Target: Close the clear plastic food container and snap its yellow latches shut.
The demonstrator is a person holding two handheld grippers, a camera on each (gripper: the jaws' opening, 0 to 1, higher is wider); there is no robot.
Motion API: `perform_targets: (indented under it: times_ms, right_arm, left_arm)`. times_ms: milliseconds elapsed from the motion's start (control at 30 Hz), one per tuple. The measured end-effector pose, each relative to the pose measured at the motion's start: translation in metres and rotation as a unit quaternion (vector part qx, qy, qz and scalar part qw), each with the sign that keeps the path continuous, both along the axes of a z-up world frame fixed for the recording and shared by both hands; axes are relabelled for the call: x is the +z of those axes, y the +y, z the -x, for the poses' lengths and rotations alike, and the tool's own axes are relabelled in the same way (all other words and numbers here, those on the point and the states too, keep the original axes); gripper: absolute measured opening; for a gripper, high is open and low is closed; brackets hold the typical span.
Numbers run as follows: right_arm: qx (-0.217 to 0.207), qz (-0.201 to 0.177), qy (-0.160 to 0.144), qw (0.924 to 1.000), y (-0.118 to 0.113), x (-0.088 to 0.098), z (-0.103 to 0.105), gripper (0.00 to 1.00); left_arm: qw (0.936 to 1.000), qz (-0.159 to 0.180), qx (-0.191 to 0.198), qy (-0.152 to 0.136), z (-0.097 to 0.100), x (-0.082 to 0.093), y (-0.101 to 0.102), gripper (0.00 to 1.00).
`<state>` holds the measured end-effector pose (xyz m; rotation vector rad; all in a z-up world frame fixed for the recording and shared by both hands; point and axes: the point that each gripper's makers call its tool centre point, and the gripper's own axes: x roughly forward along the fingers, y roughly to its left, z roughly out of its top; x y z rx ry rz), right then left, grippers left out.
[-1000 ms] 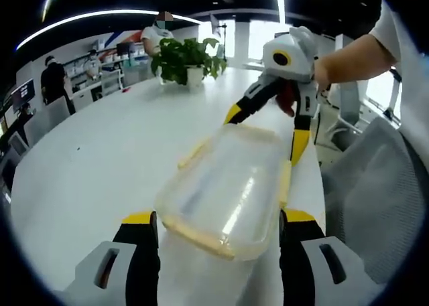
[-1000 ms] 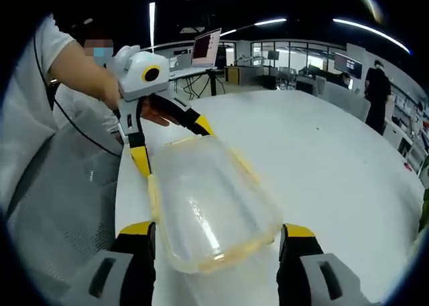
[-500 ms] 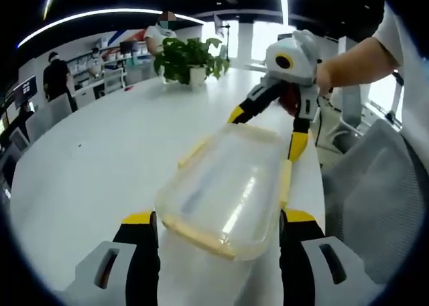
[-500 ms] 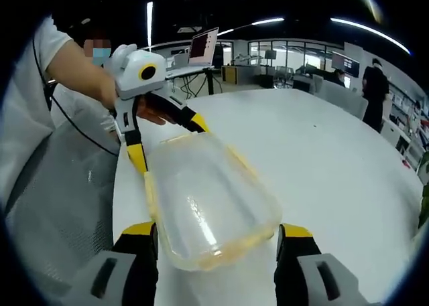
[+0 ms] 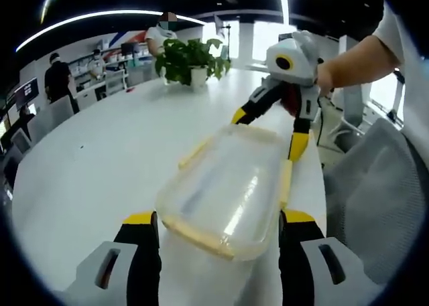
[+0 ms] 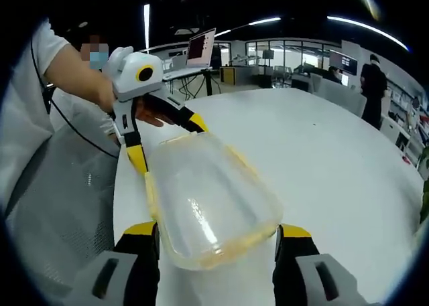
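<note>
A clear plastic food container (image 5: 228, 185) with yellow latches along its rim lies on the white table (image 5: 100, 159), its lid on top. My left gripper (image 5: 218, 225) is open, its two jaws flanking the container's near end. My right gripper (image 5: 268, 128) stands open at the far end, one fingertip by the container's corner. From the other side, the container (image 6: 208, 199) sits between the open jaws of the right gripper (image 6: 218, 234), and the left gripper (image 6: 167, 142) spreads over the opposite end. Whether any jaw touches the container is unclear.
The container lies close to the table's edge, beside a grey mesh chair (image 5: 375, 185). A potted plant (image 5: 190, 59) stands at the table's far side. A laptop (image 6: 204, 48) and desks are behind, with people standing in the background.
Both views have drifted very slightly. The container and both grippers keep their places and stay open.
</note>
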<state>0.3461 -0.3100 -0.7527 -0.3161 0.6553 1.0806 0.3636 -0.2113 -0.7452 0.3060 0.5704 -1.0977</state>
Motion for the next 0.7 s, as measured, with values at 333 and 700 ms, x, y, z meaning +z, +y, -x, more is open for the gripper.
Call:
perform_targets:
  times_ms: [333, 700]
  right_arm:
    - [-0.001, -0.002, 0.0, 1.0, 0.01, 0.0, -0.001, 0.68]
    - [0.007, 0.0, 0.001, 1.0, 0.041, -0.001, -0.003, 0.68]
  left_arm:
    - [1.0, -0.006, 0.0, -0.003, 0.0, 0.001, 0.01, 0.69]
    - [0.9999, -0.013, 0.006, -0.001, 0.001, 0.0, 0.042, 0.69]
